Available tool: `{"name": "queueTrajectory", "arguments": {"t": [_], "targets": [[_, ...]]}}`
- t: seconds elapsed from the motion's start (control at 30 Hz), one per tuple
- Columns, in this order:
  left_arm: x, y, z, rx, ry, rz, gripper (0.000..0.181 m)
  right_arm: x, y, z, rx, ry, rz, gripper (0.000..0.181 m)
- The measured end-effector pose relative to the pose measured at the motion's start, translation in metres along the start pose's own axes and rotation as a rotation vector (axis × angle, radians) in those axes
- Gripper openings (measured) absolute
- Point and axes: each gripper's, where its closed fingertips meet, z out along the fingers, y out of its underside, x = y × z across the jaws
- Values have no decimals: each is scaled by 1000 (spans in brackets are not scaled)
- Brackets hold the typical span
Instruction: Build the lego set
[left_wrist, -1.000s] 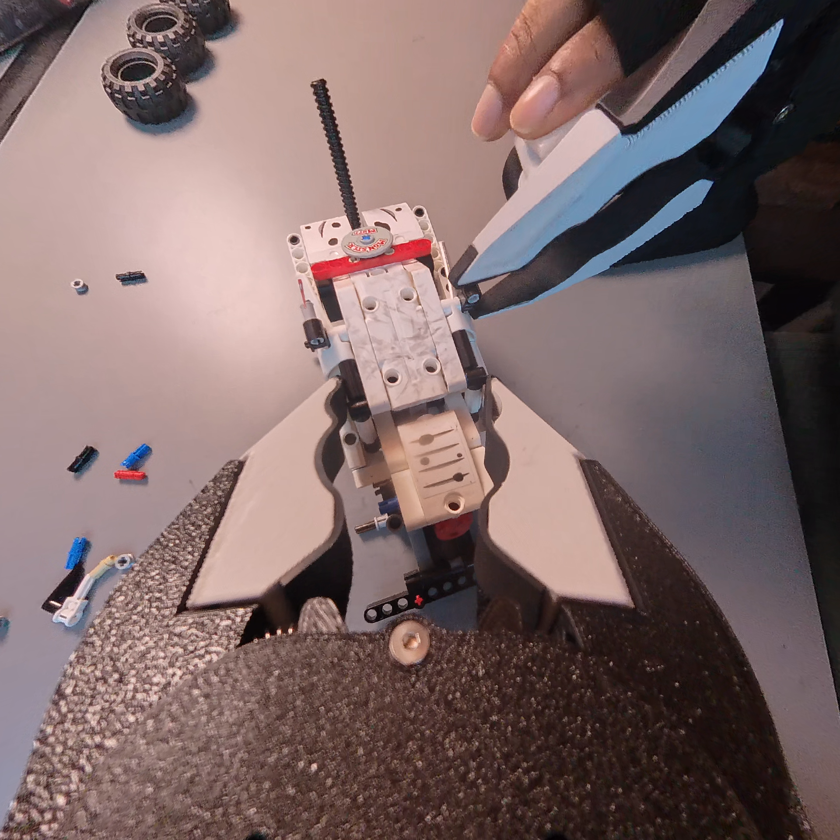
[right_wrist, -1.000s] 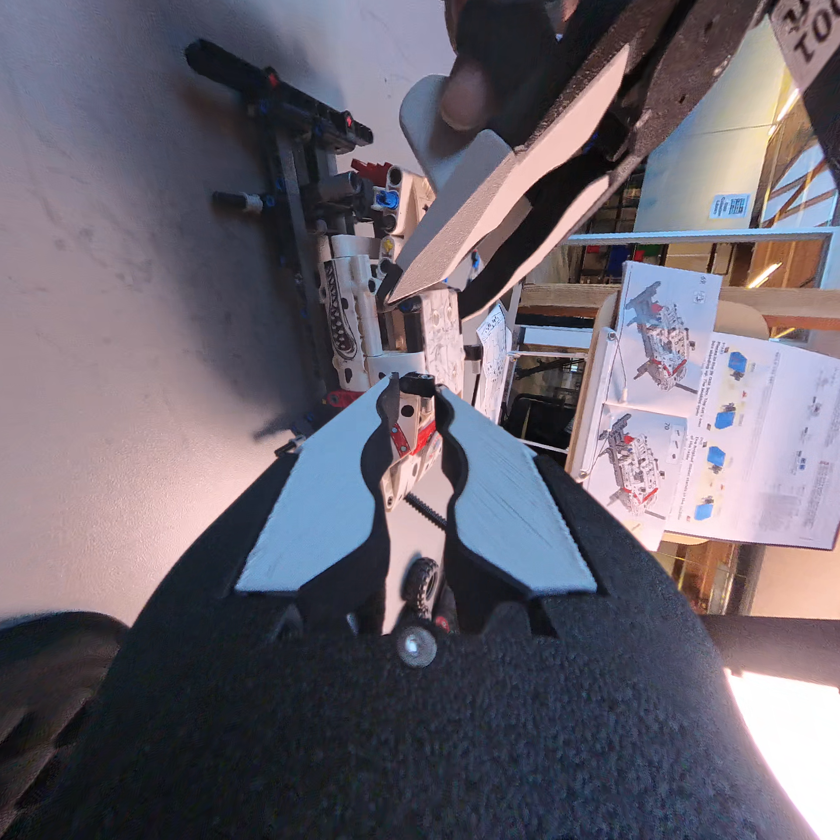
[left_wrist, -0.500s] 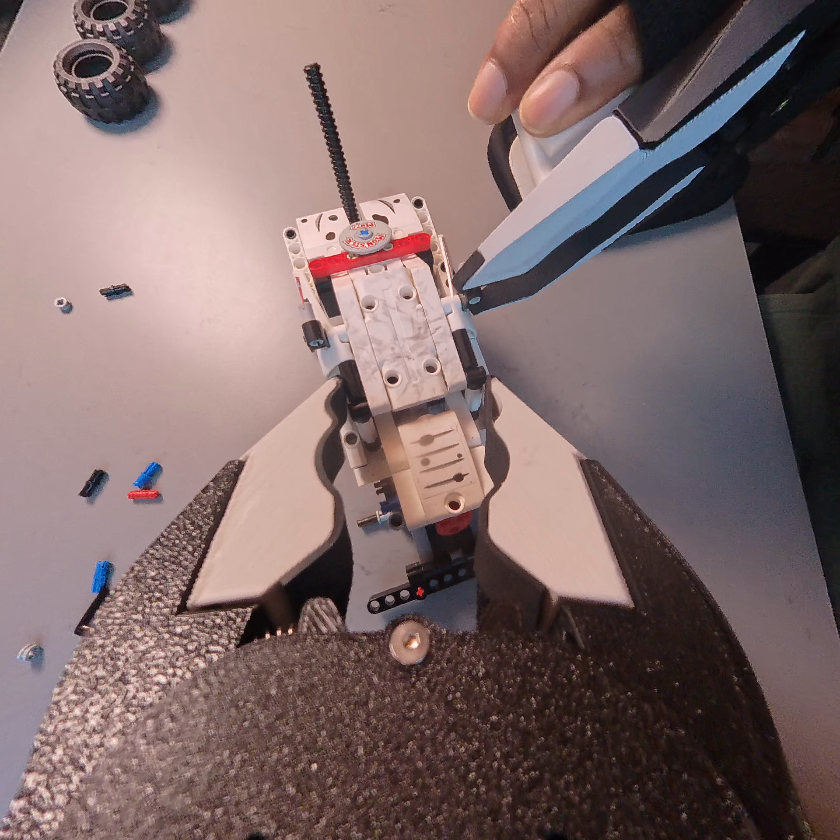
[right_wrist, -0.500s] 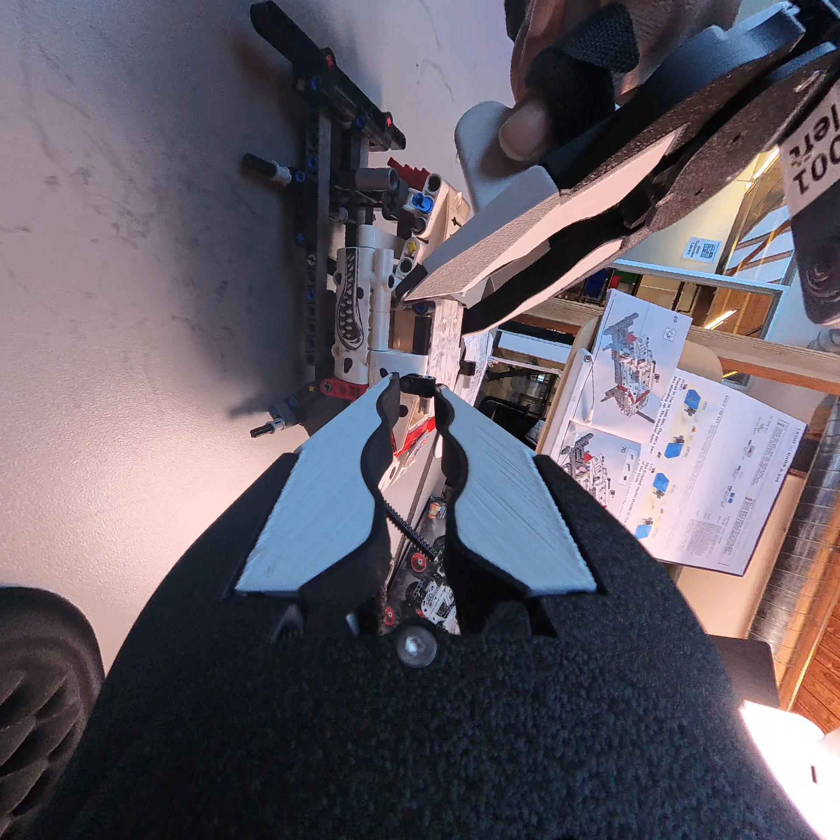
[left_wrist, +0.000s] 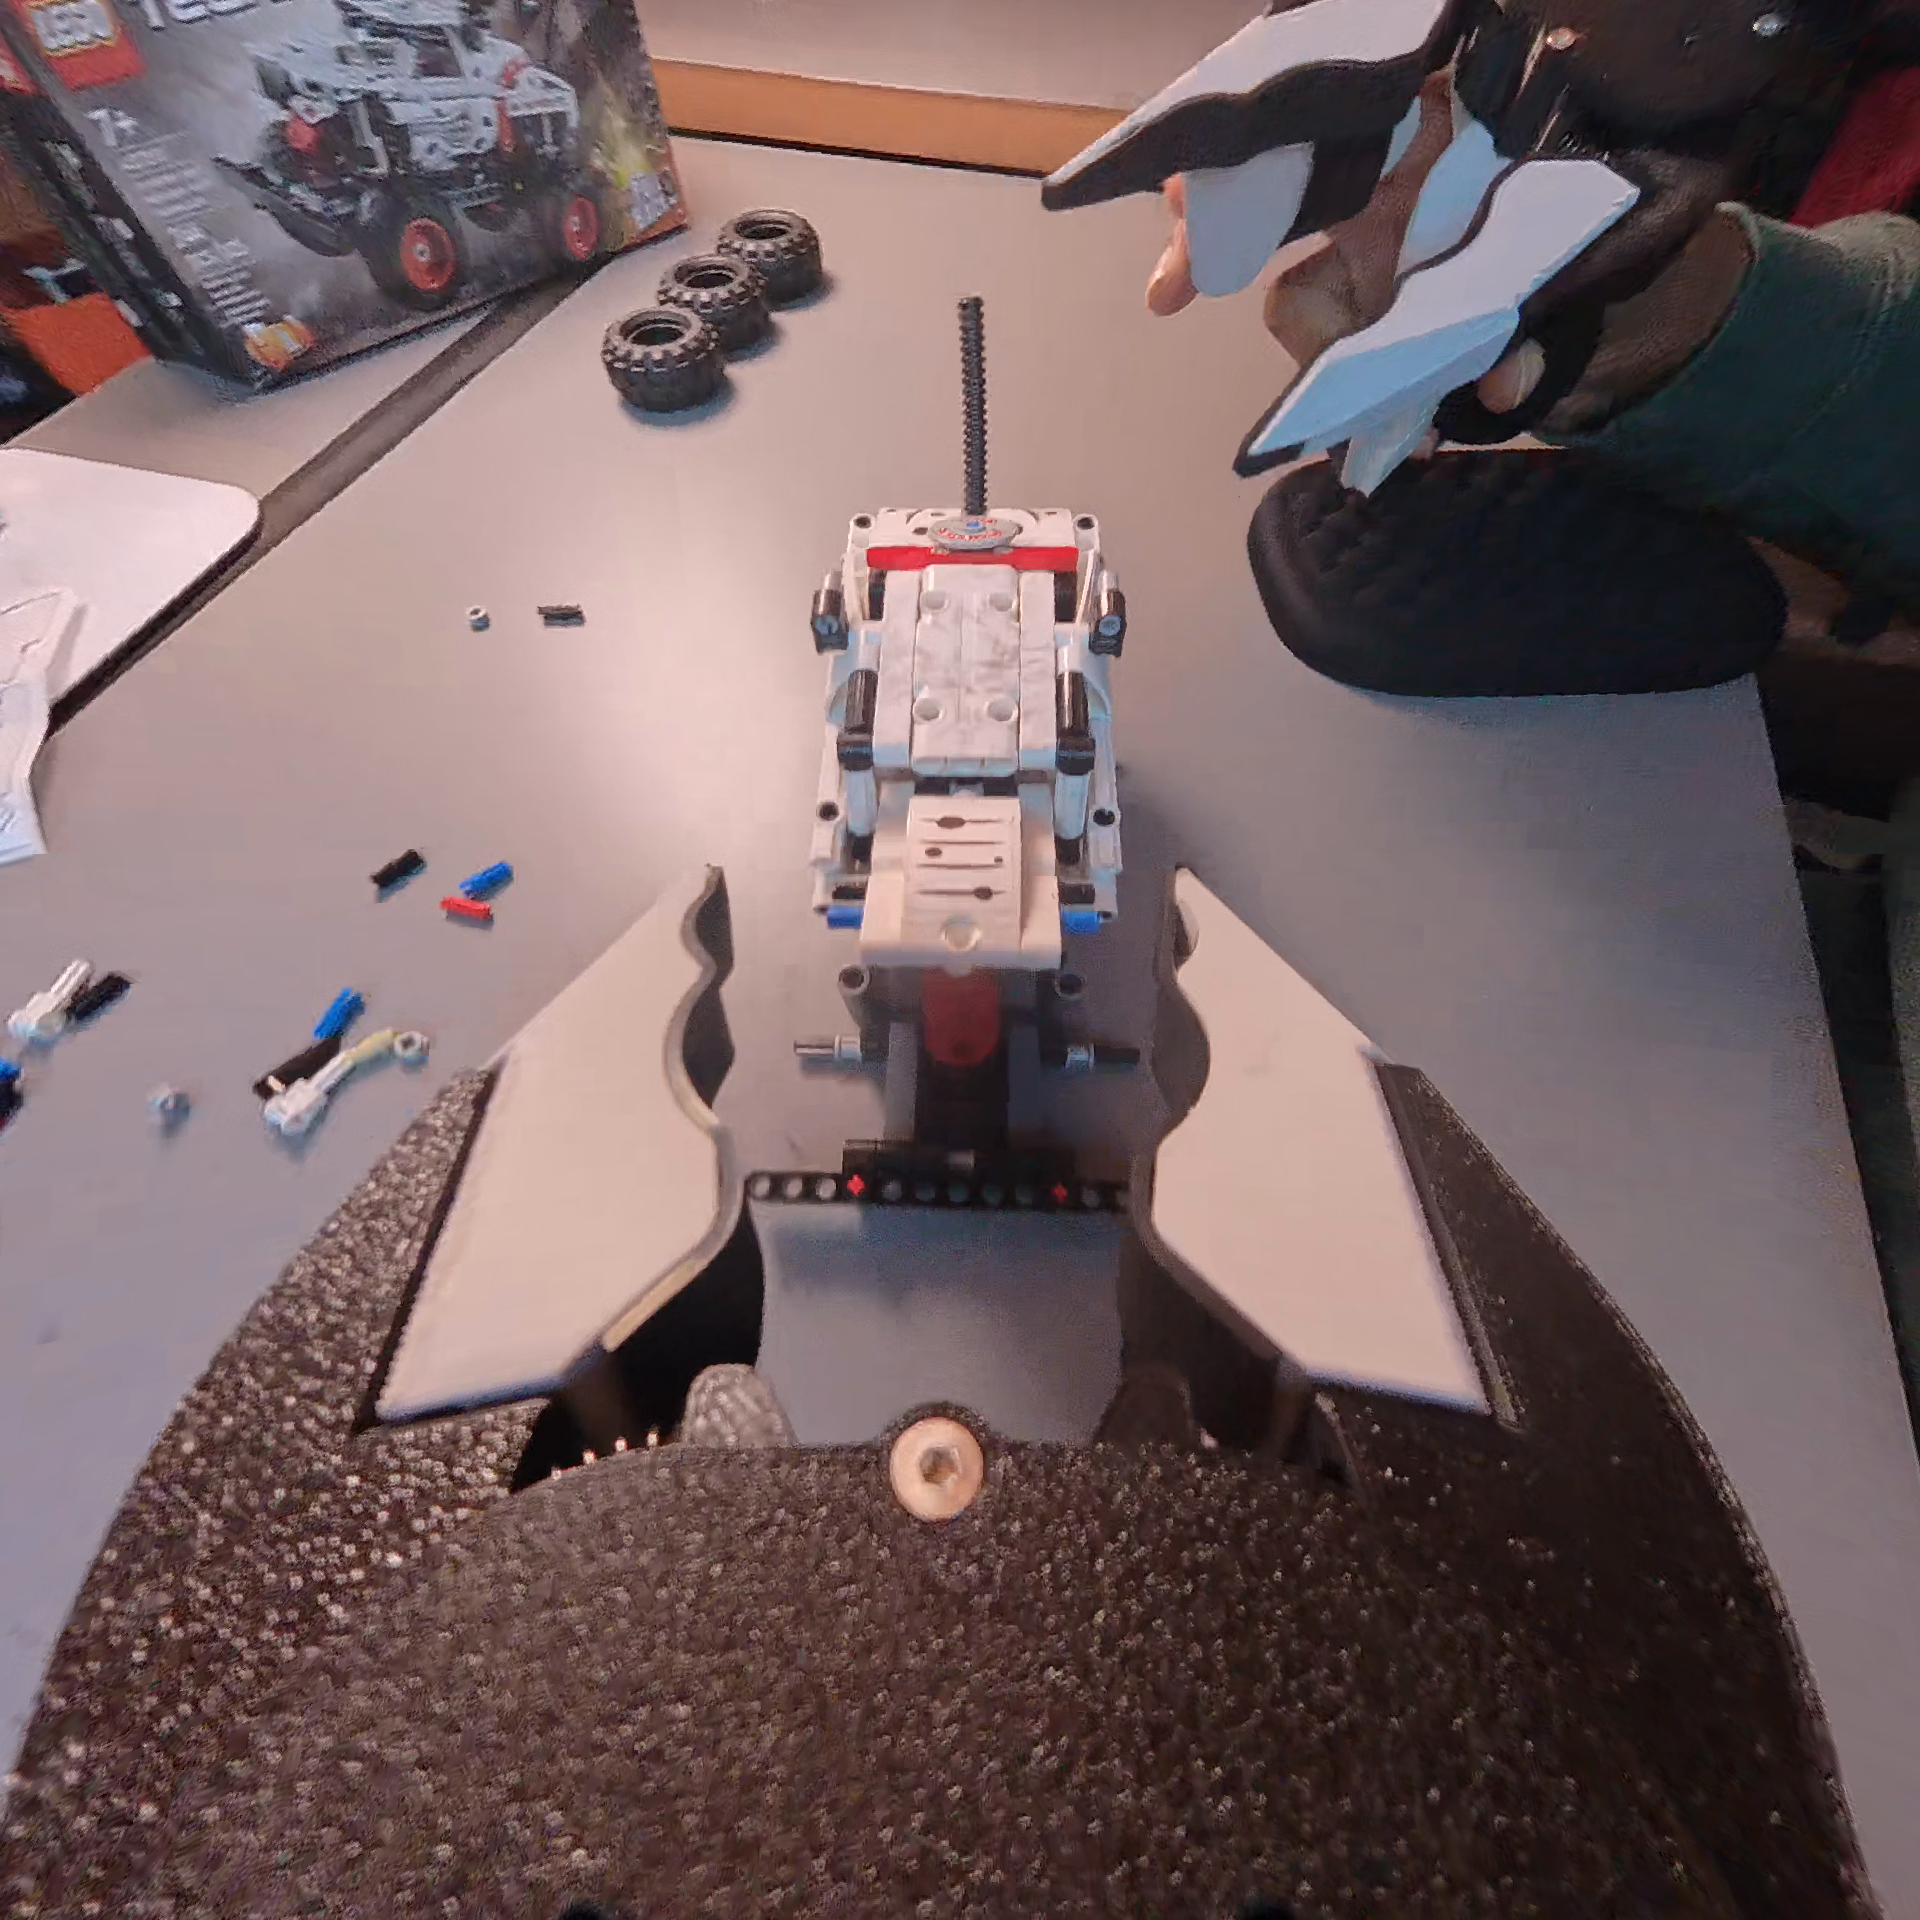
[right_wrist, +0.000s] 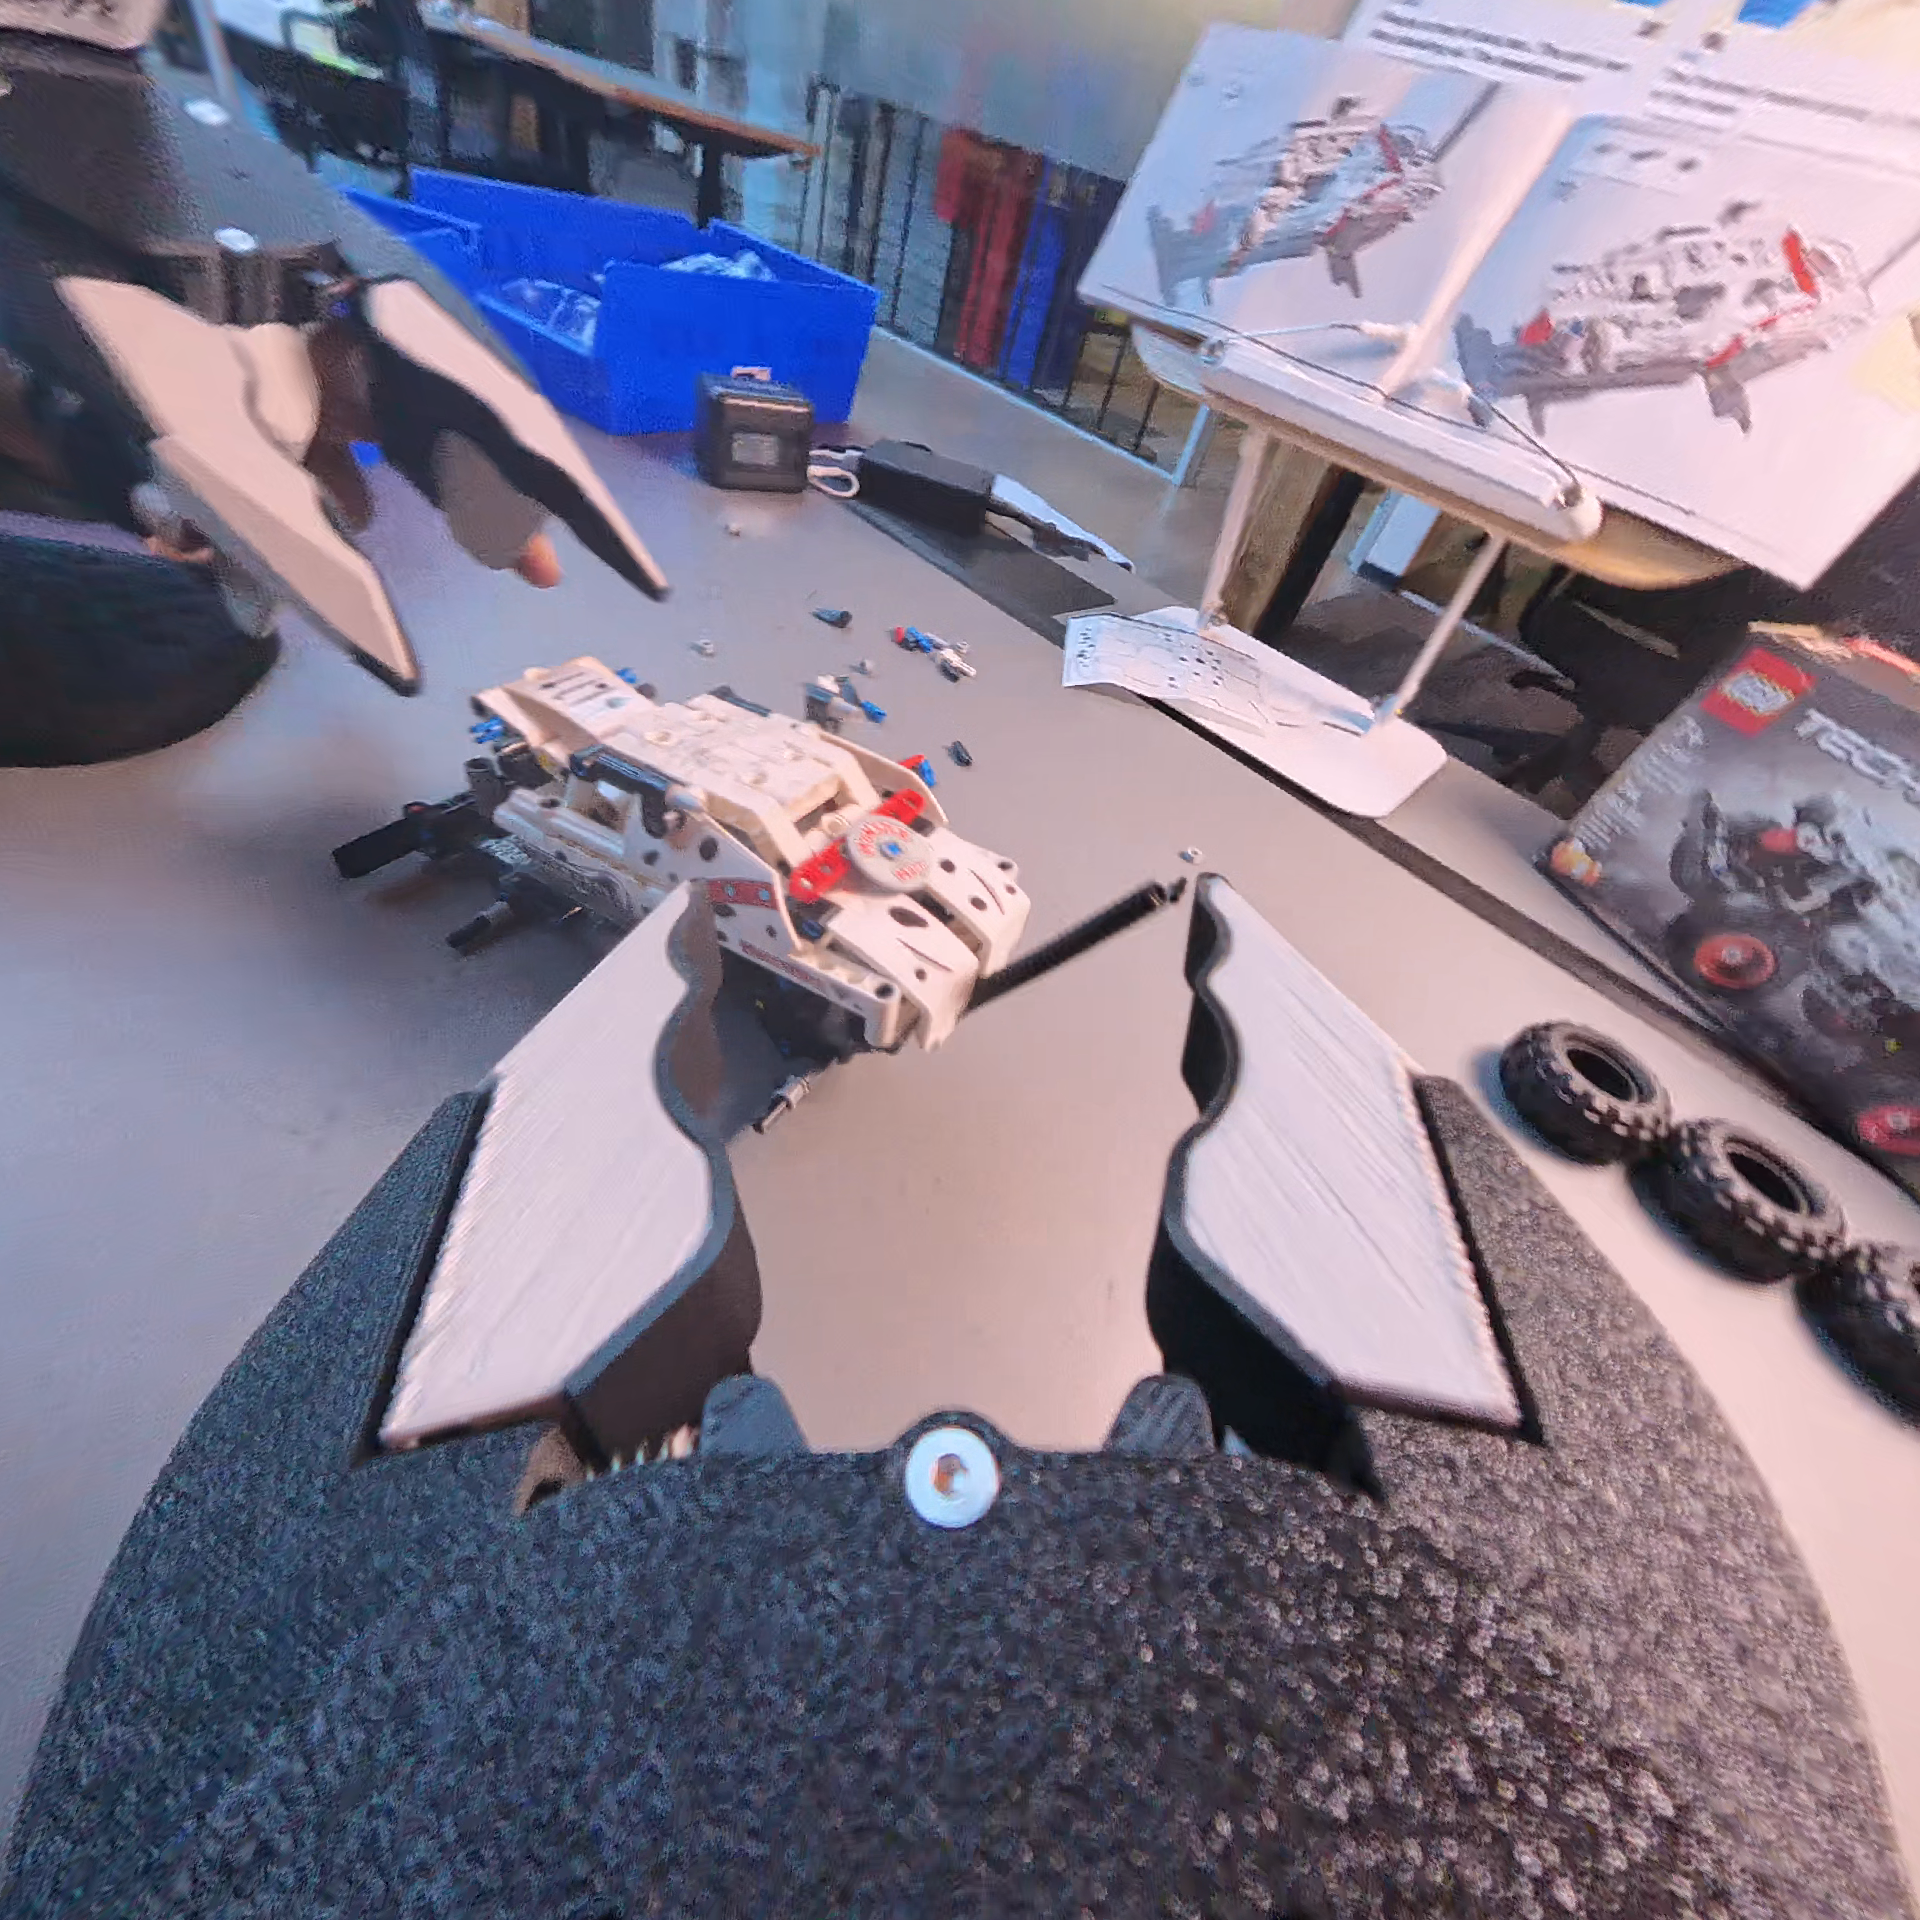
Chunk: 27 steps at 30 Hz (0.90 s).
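Mid-build: white truck body (left_wrist: 966, 748) on black chassis, mid-table (left_wrist: 1455, 935), wheelless; three tyres (left_wrist: 712, 301) loose toward far edge, pins (left_wrist: 473, 894) toward left edge; left gripper (left_wrist: 945, 904) and right gripper (right_wrist: 940, 914) fingers spread, empty.

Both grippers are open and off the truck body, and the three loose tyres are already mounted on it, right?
Not the tyres. In the left wrist view the three tyres lie loose on the table, beyond the truck body, unmounted. The rest holds: the left gripper and right gripper are both open, clear of the truck body.
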Motion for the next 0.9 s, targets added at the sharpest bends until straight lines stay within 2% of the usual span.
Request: {"name": "queueTrajectory", "arguments": {"t": [0.1, 0.2, 0.37, 0.43, 0.5, 0.63, 0.77, 0.9], "targets": [[-4, 24, -6, -41, -88, -46, 94, 15, 22, -2, -49, 23, 91, 110], [0, 45, 1, -113, -99, -35, 100, 21, 23, -2, -63, 12, 149, 111], [-2, 45, 21, -159, -122, 23, 80, 26, 23, -4, -43, 30, 186, 105], [0, 43, 28, -158, -107, 33, 62, 27, 23, -6, -33, 41, 182, 104], [-1, 41, 32, -164, -84, 5, 61, 27, 20, -9, -16, 53, 177, 102], [-9, 31, 31, -130, 33, -223, 59, 13, 8, -20, -3, 50, 189, 96], [-21, 21, 30, -96, 175, -461, 59, -29, -2, -25, -36, 27, 250, 91], [-32, 13, 34, -62, 277, -676, 59, -69, -3, -15, -90, 35, 331, 90]]}}
